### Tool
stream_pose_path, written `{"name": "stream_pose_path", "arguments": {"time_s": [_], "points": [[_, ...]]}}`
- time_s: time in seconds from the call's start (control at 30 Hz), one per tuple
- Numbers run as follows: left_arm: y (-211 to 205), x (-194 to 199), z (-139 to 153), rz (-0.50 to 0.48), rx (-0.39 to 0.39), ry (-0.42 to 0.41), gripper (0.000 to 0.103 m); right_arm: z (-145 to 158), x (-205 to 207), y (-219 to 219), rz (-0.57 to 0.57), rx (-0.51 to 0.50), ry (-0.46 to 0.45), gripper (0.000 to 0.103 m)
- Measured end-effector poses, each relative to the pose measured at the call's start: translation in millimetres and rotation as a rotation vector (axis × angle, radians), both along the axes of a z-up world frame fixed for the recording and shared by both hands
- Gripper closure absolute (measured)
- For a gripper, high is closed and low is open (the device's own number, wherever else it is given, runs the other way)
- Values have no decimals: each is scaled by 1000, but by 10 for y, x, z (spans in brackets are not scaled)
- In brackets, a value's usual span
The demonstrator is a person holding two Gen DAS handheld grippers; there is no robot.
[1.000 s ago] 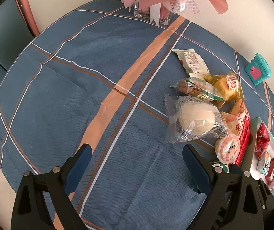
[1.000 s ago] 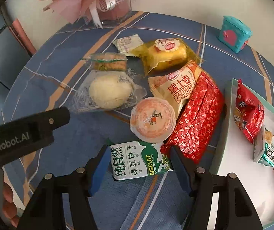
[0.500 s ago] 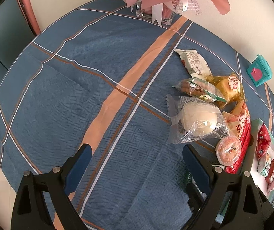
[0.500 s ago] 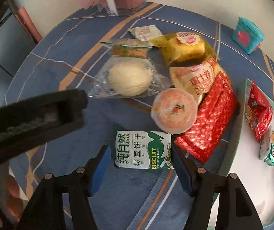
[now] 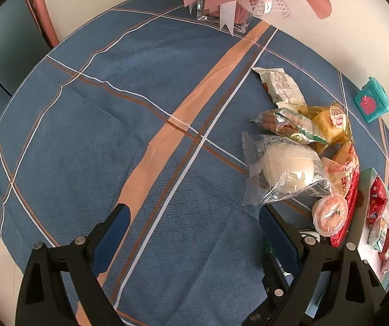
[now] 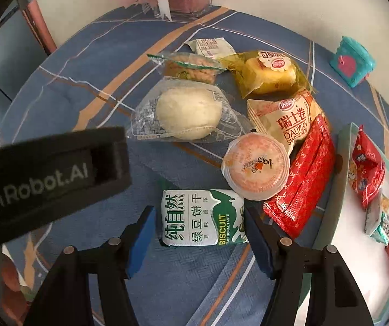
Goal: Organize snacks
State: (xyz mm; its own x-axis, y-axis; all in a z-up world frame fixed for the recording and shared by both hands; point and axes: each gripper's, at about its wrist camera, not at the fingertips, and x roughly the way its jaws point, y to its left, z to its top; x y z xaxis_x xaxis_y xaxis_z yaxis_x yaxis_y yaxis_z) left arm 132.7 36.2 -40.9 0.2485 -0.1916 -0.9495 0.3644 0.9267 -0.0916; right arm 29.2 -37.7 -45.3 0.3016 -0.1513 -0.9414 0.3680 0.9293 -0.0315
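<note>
Snacks lie in a heap on a blue checked tablecloth (image 5: pixel 91 141). My right gripper (image 6: pixel 198 224) is open, its jaws on either side of a green and white biscuit pack (image 6: pixel 201 221), not closed on it. Beyond it lie an orange jelly cup (image 6: pixel 255 169), a red packet (image 6: pixel 303 179), a white bun in clear wrap (image 6: pixel 187 112), a swiss roll pack (image 6: pixel 286 119) and a yellow cake pack (image 6: pixel 269 72). My left gripper (image 5: pixel 194 217) is open and empty over bare cloth, left of the bun (image 5: pixel 289 168).
A pale green tray (image 6: pixel 341 179) at the right holds several small packets. A teal box (image 6: pixel 353 63) sits at the far right. A glass vase with pink ribbon (image 5: pixel 221 13) stands at the back. The left gripper's black body (image 6: pixel 45 182) crosses the right wrist view.
The right gripper has moved forward and down so the biscuit pack now lies between its jaws. The left gripper has shifted slightly; its body looms larger in the right wrist view.
</note>
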Motion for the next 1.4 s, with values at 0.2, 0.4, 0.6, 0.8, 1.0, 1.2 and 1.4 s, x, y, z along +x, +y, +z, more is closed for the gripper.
{"name": "stream_pose_path", "arguments": {"time_s": [0.2,0.4,0.6,0.8,1.0,1.2,1.4], "points": [[12,23,-5,8,0,-2,7,11,-8,37,-16,-6,-17,41],[15,24,75,12,-13,-16,7,88,-80,-77,-43,52,-40,41],[20,35,220,20,-59,-29,7,311,-200,-269,-108,143,-93,41],[-67,4,241,14,-94,-13,7,595,-364,-477,-160,162,-171,41],[-222,-5,179,-10,-124,28,7,723,-470,-811,-245,106,-188,41],[-428,13,147,-33,-140,37,7,622,-572,-1120,-320,123,-174,41],[-669,24,113,-61,-157,40,7,653,-698,-1204,-335,123,-174,41]]}}
